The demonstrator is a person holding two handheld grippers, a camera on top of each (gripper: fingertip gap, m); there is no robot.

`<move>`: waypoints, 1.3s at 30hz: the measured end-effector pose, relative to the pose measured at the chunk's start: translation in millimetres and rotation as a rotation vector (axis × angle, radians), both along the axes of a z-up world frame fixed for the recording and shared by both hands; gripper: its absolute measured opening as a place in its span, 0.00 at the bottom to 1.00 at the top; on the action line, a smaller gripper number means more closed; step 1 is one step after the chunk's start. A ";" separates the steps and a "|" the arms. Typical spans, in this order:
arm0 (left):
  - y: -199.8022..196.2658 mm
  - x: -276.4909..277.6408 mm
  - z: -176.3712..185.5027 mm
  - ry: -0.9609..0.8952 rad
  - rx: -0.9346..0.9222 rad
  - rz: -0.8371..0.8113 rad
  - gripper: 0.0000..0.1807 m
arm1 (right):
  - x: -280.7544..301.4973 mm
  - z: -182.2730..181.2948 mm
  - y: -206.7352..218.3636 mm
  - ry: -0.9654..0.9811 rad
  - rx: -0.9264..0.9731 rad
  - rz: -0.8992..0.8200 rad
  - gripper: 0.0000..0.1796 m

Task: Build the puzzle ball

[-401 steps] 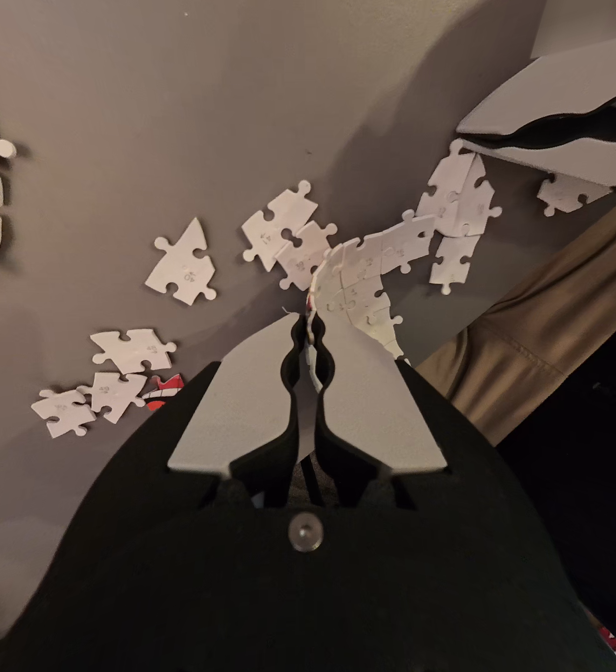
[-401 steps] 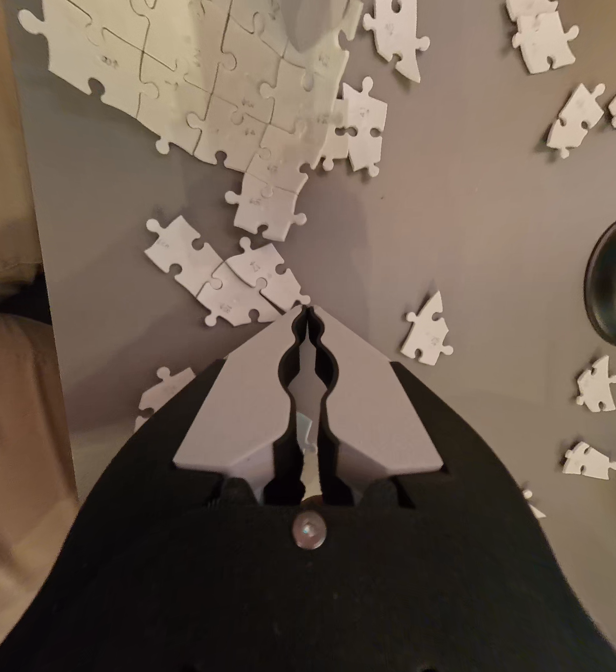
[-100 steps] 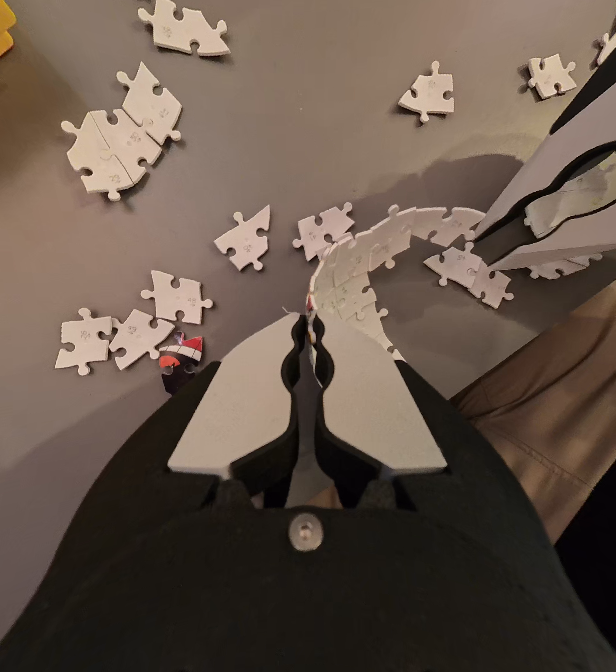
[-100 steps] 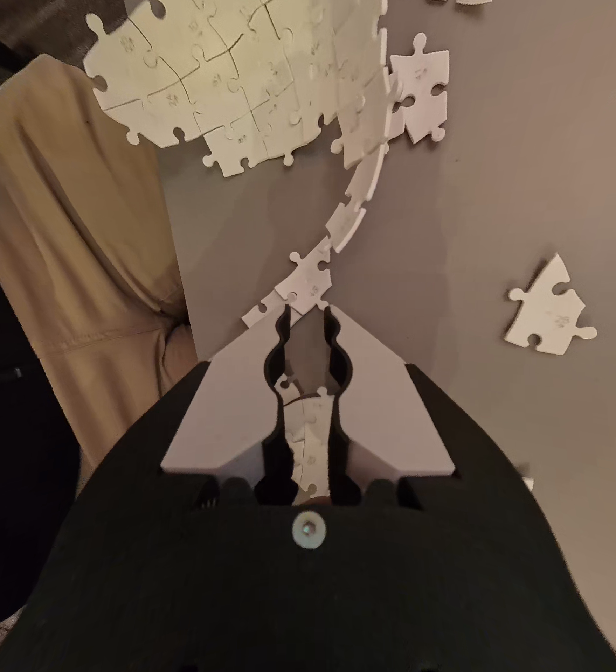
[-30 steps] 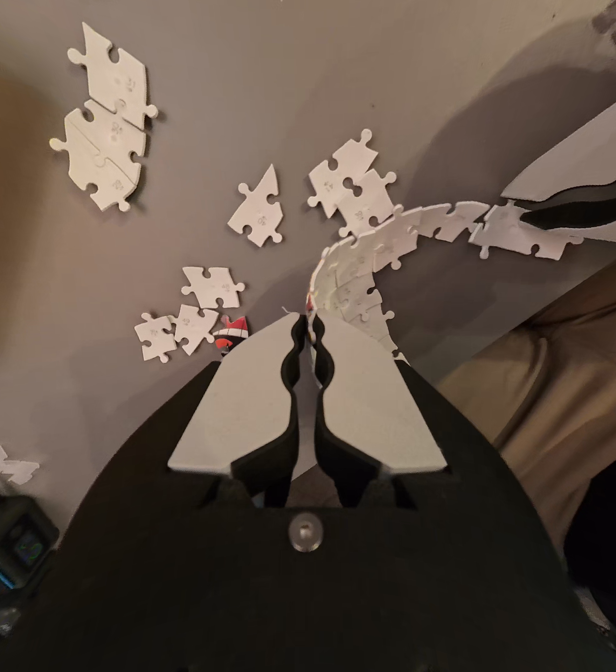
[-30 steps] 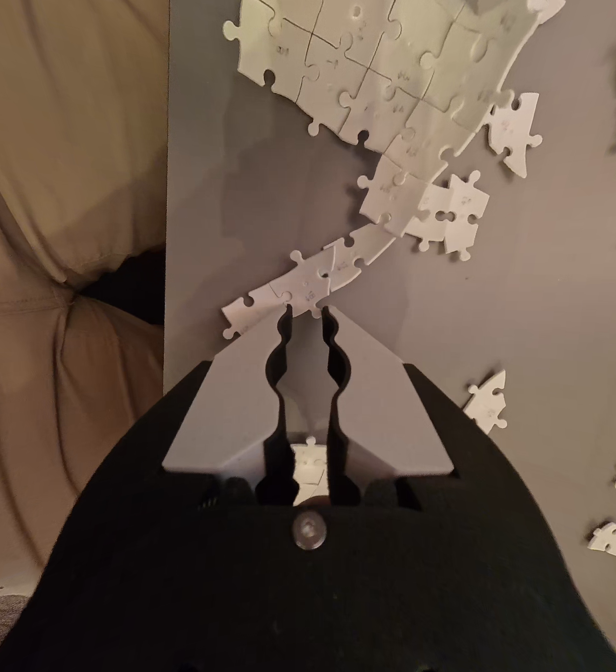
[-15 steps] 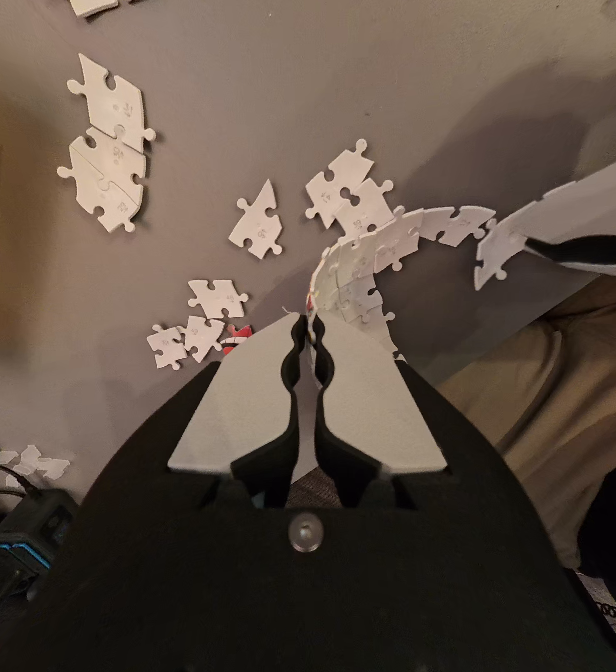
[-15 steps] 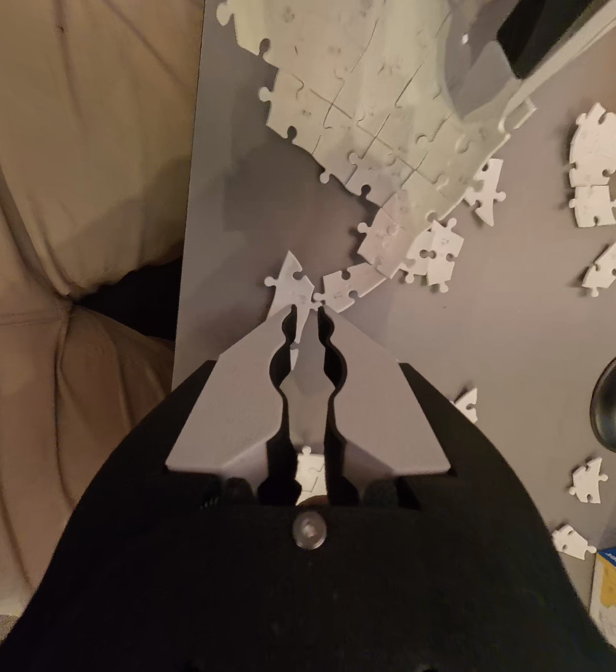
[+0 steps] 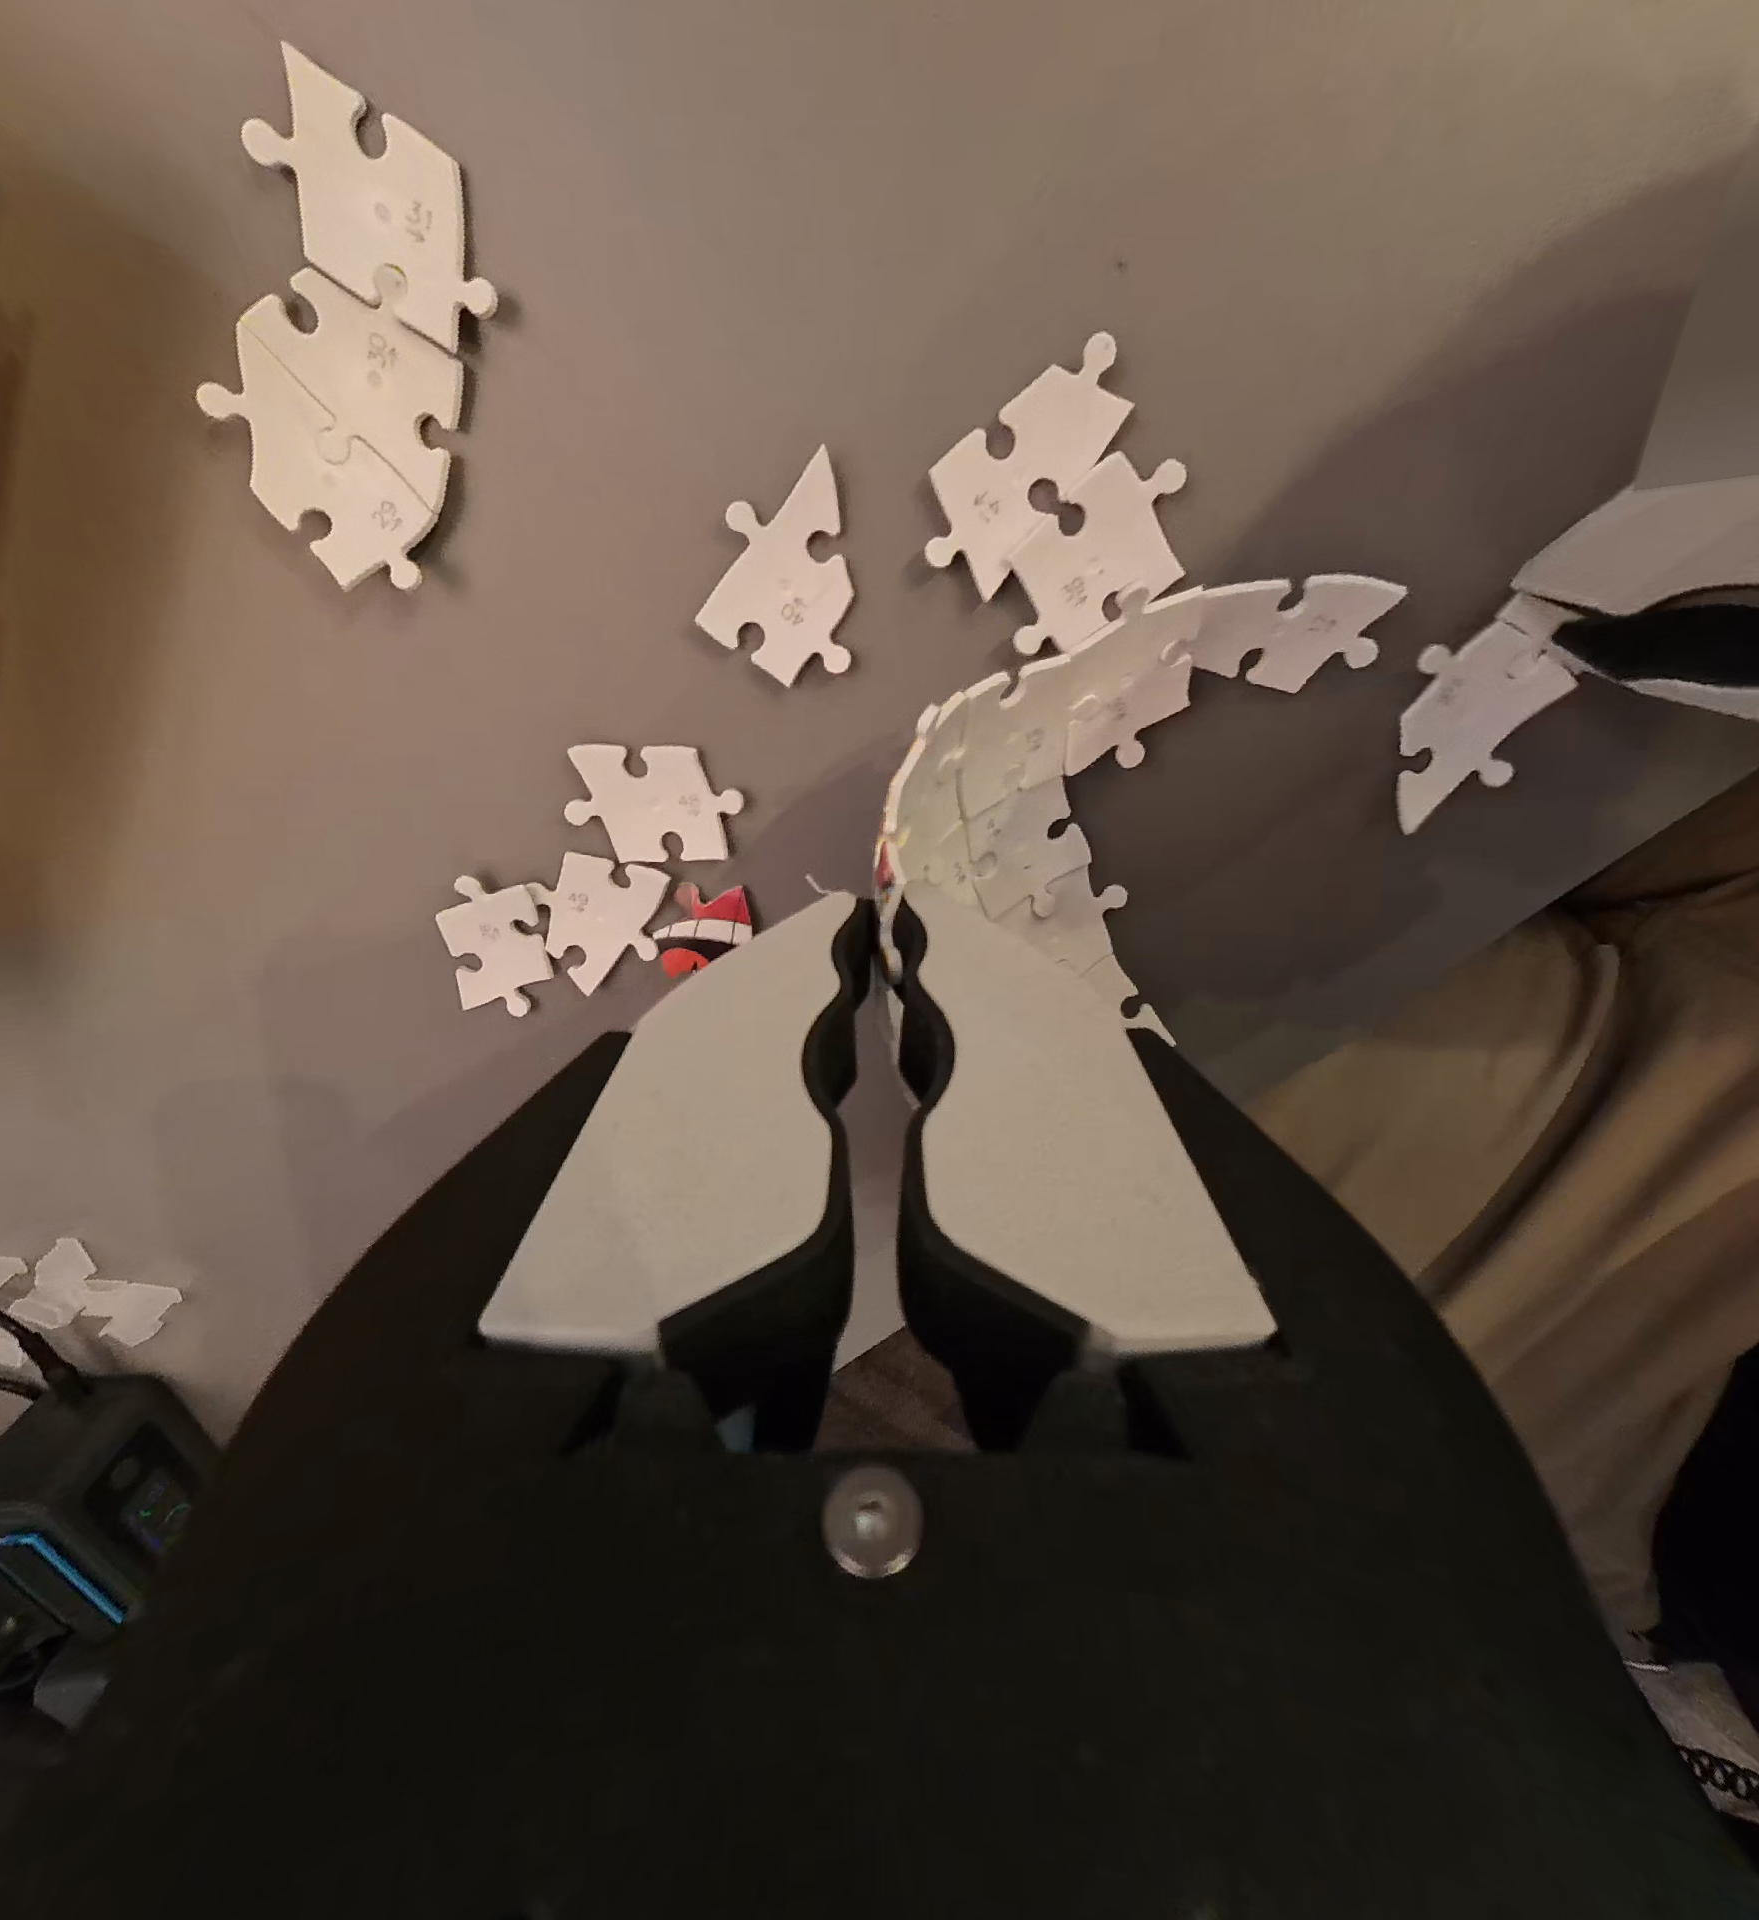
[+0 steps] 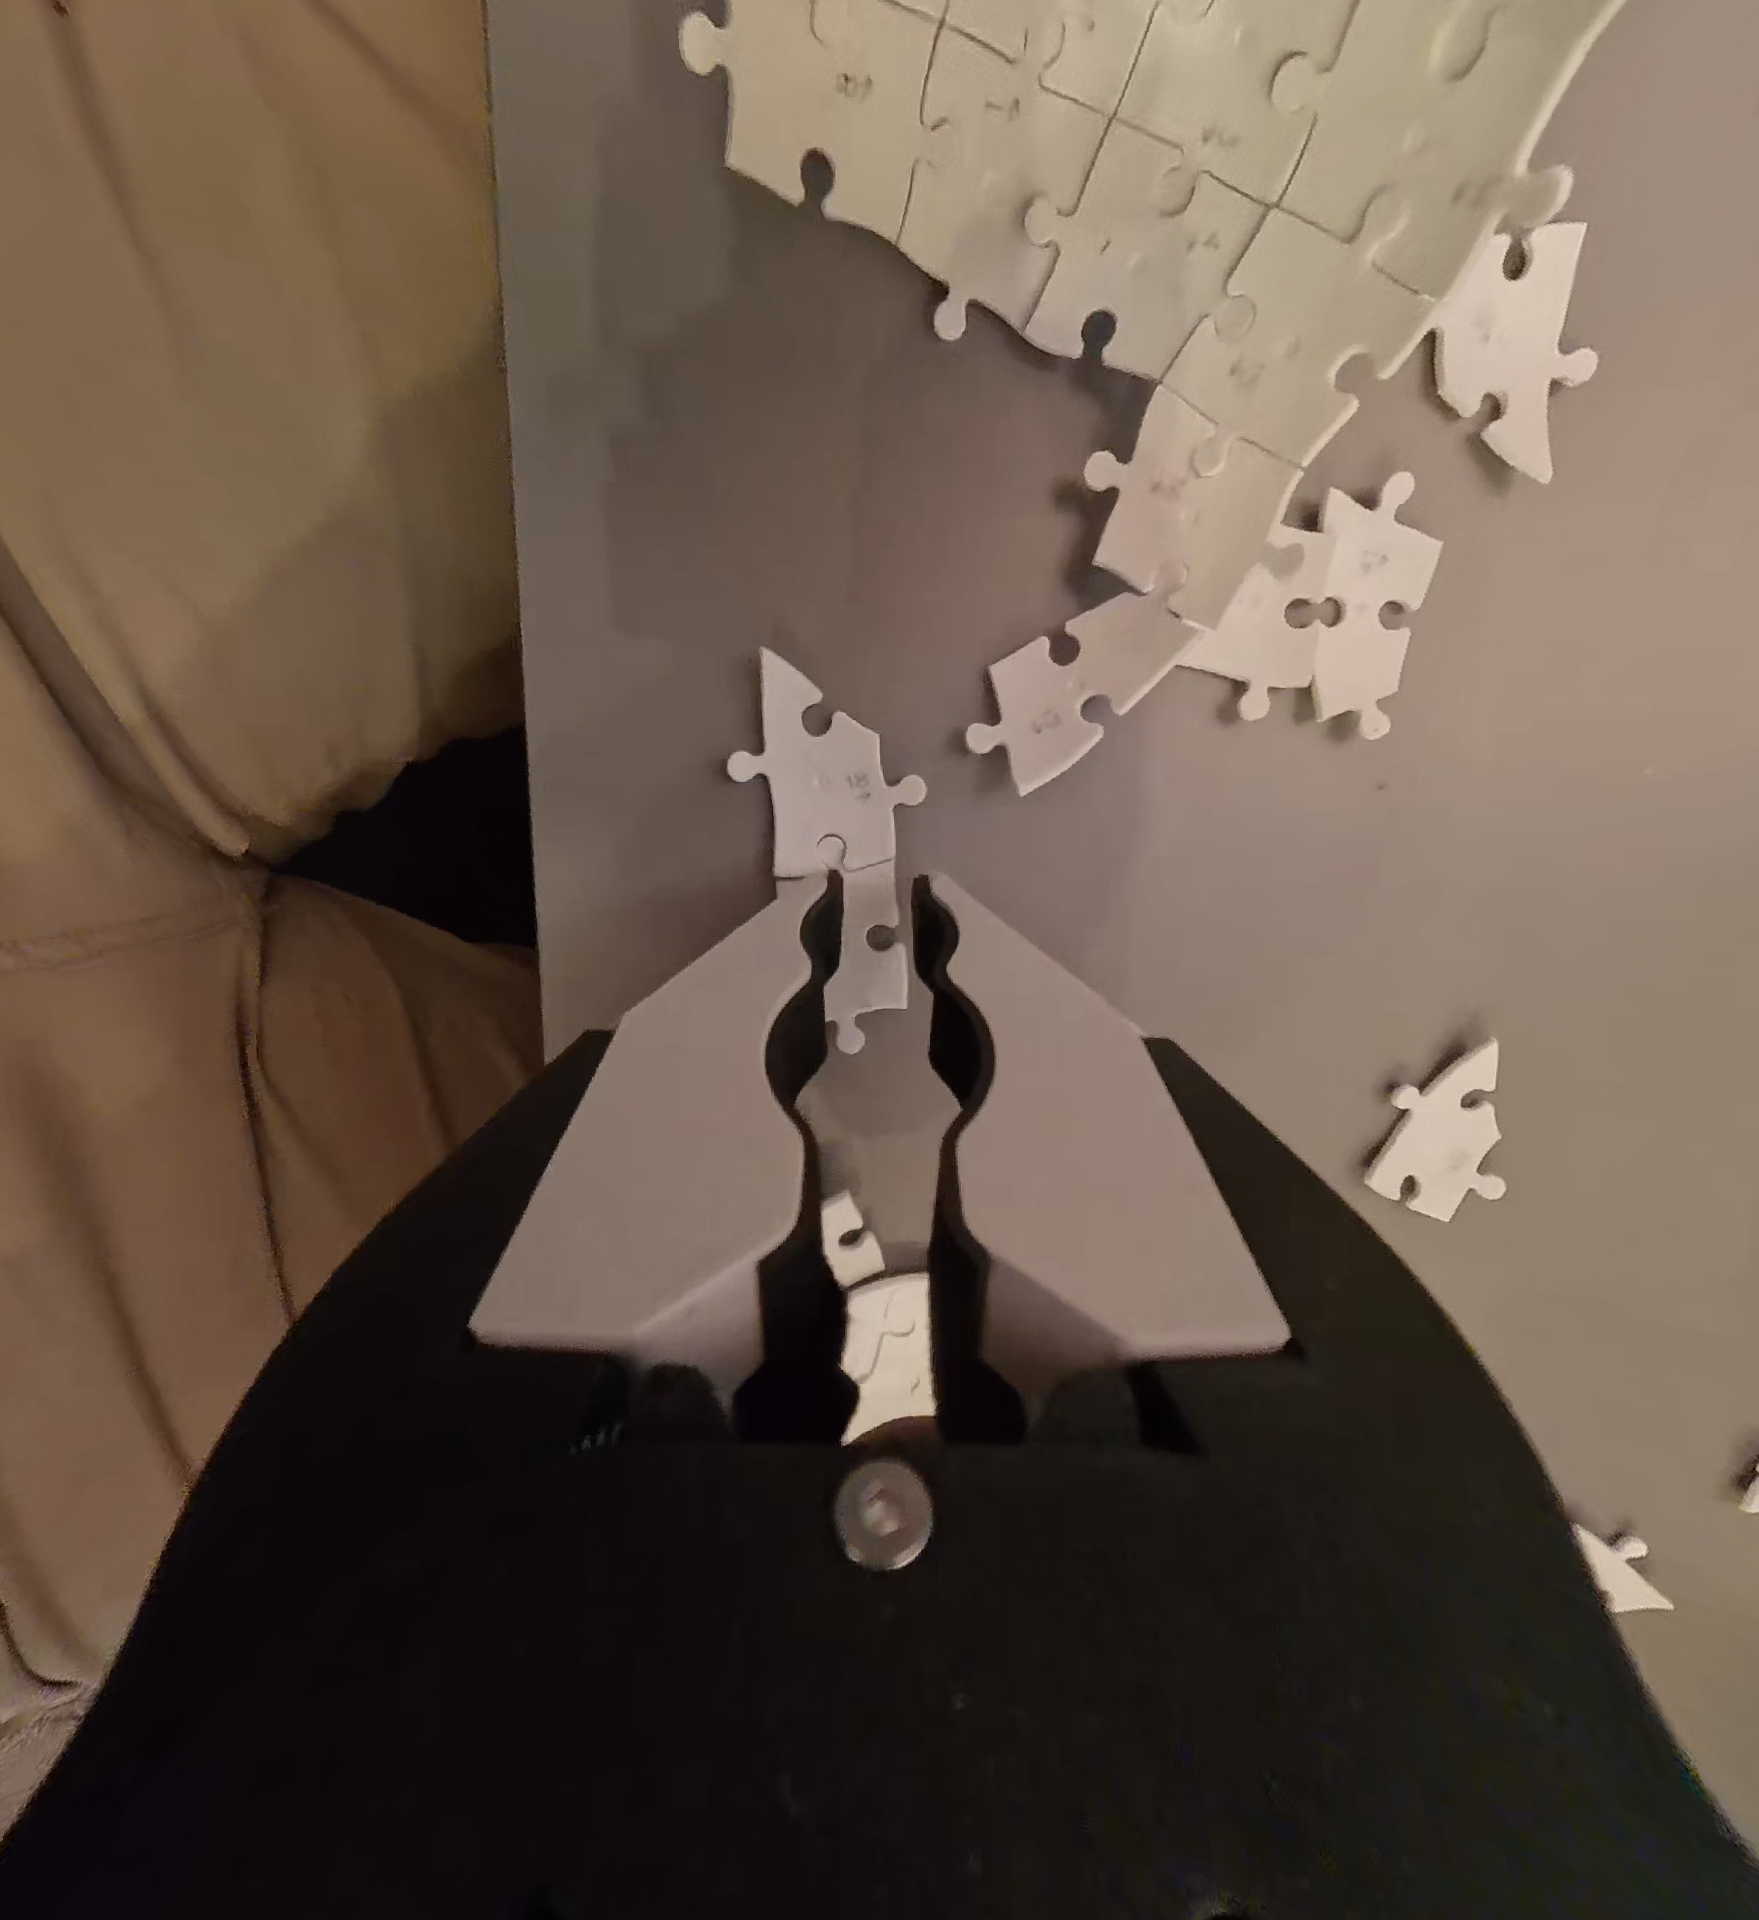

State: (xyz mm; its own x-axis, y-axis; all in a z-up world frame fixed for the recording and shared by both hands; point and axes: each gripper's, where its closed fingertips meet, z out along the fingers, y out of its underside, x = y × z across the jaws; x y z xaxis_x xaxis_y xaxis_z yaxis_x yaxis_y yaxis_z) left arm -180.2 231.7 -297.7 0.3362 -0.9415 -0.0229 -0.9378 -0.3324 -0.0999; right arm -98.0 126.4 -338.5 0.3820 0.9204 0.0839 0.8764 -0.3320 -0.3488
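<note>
My left gripper (image 9: 883, 914) is shut on the edge of a curved white section of the puzzle ball (image 9: 1051, 727) and holds it above the grey table (image 9: 958, 208). The section's tail ends in a single piece (image 9: 1301, 623). My right gripper (image 10: 873, 883) is shut on a pair of joined white pieces (image 10: 828, 779), which stands apart from the tail piece (image 10: 1062, 696) of the section (image 10: 1166, 156). In the left wrist view the right gripper (image 9: 1540, 623) shows at the far right, holding that pair (image 9: 1467, 717) clear of the tail.
Loose white pieces lie on the table: a joined trio (image 9: 355, 343), a single (image 9: 781, 592), a pair (image 9: 1062, 520), a red printed piece (image 9: 709, 925). A black device (image 9: 23, 1538) sits bottom left. Tan fabric (image 10: 179, 520) lies past the table edge (image 10: 511, 520). Some 15 cm of space lies between my two pairs of fingers.
The pair of pieces touched the tail of the curved section a second ago. It has come away, and my right gripper has carried it off to the right. My left gripper stays shut.
</note>
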 end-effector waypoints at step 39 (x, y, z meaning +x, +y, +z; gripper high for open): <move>-16.4 -13.3 -8.8 -0.004 0.022 0.039 0.02 | -24.2 2.9 40.3 0.137 0.145 -0.189 0.10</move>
State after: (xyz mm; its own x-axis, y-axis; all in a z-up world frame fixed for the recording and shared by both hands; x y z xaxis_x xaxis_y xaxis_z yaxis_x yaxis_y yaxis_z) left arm -193.5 215.3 -306.4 0.3724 -0.9271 -0.0418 -0.9239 -0.3661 -0.1110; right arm -122.2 166.7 -335.6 0.5624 0.8140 0.1453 0.7452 -0.4229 -0.5156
